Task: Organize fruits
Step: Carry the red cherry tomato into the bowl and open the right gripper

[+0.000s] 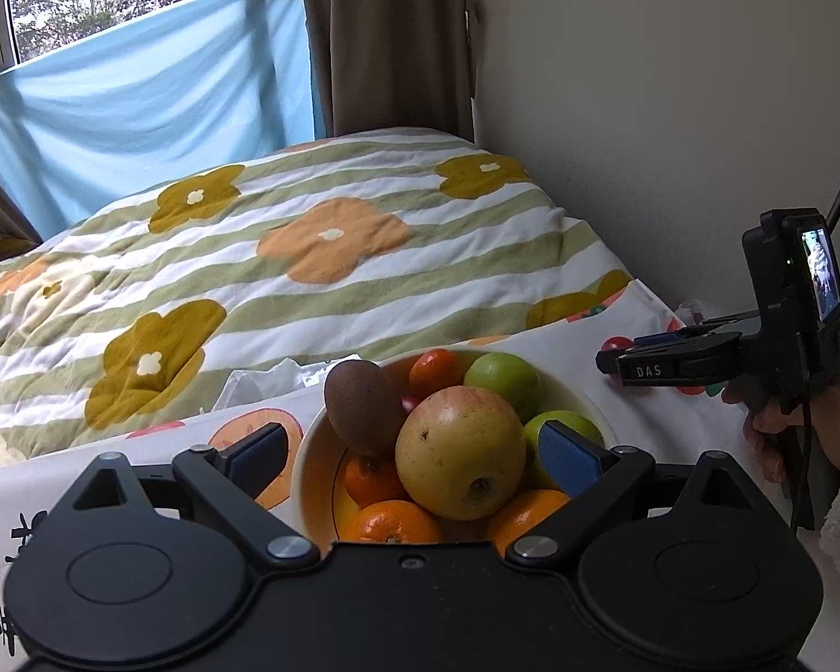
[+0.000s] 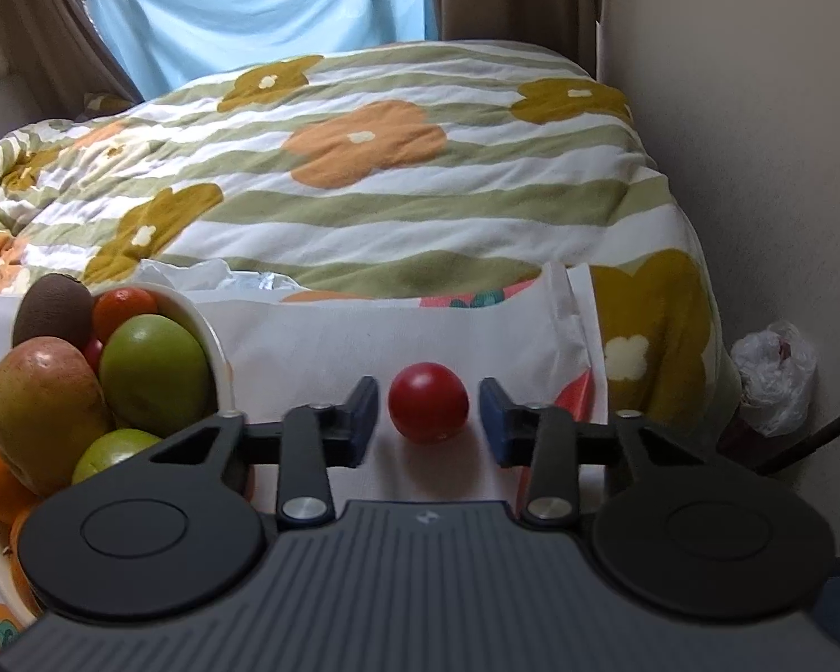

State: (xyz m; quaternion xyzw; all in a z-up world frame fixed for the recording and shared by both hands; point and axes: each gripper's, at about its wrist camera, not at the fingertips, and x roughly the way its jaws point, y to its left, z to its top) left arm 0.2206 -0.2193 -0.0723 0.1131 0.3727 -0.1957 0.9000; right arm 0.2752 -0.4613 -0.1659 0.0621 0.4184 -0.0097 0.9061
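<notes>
Right gripper (image 2: 428,420) narrow, flanking red fruit (image 2: 428,410) on desk (image 2: 319,347) without contact: centre pads, squeeze gently, avoid rolling.

One bowl (image 1: 308,481) is seen, holding one kiwi (image 1: 358,409), one large apple (image 1: 459,453), two green fruits (image 1: 501,378), and at least four oranges (image 1: 392,521). One red tomato (image 2: 428,402) is counted between the right hand-held gripper's (image 2: 428,420) fingers.

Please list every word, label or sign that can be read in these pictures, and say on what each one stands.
"DAS": white letters on the side of the right tongs, seen from the left wrist camera.
Black printed characters on the white cloth: cut off at the frame edge, not readable.
Small embossed mark on the right tongs' body: too small to read.
</notes>
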